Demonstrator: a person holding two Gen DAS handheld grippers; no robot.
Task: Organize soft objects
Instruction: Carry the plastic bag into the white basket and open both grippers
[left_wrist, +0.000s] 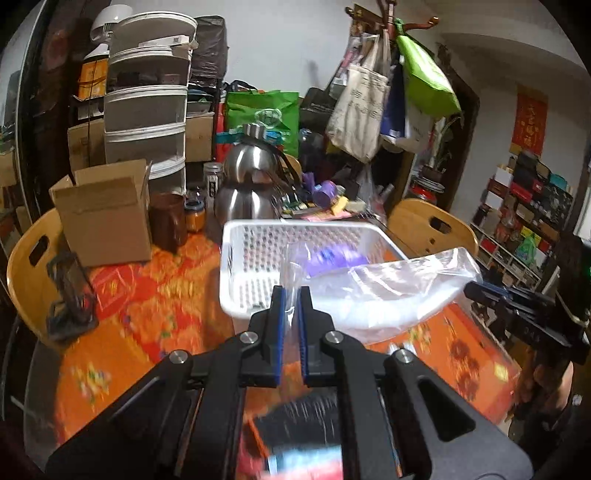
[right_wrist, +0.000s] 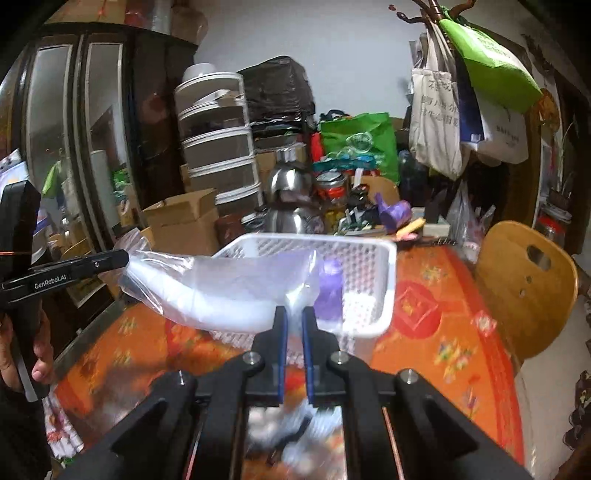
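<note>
Left tool: the left tool (left_wrist: 291, 295) has its two blue-padded fingers nearly together, and one end of the clear plastic bag (left_wrist: 388, 291) is pinched between them.
Right tool: the right tool (right_wrist: 293, 314) also has a narrow gap, with the other end of the same plastic bag (right_wrist: 229, 291) clamped between its pads.
Plastic bag: it hangs stretched between the two tools, above the desk and over the near side of the white basket (left_wrist: 258, 266). It is transparent and looks whitish inside; I cannot tell what it contains.
White basket: a perforated plastic basket (right_wrist: 369, 266) stands on the desk, around the middle. Something purple (left_wrist: 332, 258) shows through the bag at the basket, but it is blurred and I cannot tell if it is in the bag or in the basket.
Desk: it is covered with an orange and red patterned cloth (left_wrist: 147, 295).
Far edge of the desk: a cardboard box (left_wrist: 107, 218) stands at the far left, with brown jars (left_wrist: 168, 221) just beside it and a steel kettle (left_wrist: 251, 184) behind the basket.
Chairs: one wooden chair (left_wrist: 33, 266) is at the left edge of the desk, another wooden chair (right_wrist: 528, 288) at the right edge.
</note>
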